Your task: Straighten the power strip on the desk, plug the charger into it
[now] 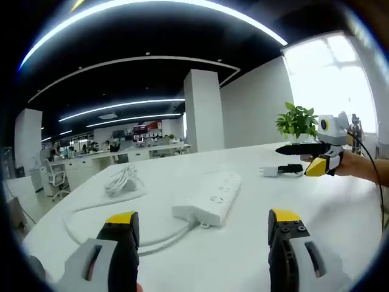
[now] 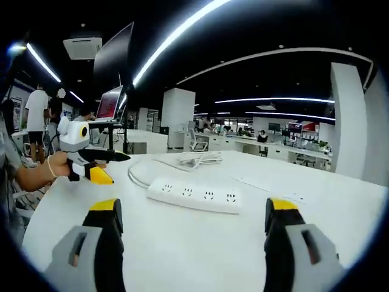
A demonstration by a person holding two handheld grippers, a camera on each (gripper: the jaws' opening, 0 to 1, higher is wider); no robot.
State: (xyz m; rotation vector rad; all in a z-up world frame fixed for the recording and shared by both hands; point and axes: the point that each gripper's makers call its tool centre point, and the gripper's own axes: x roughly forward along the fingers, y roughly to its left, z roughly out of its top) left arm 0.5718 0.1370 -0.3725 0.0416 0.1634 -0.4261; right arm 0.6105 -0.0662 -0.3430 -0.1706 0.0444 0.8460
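On desk (image 1: 255,255): power strip (image 1: 209,201) mid-surface, bare room around | both grippers' fingers wide, empty

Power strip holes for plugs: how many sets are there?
4, in a row along the top of the white power strip on the desk, counted in the right gripper view.

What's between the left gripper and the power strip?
Mostly bare white desk, with the strip's white cable curving across it; seen in the left gripper view, left gripper open before the power strip.

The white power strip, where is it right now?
The long white plastic power strip lies on the white desk, midway ahead of the left gripper, beside its coiled white cable.
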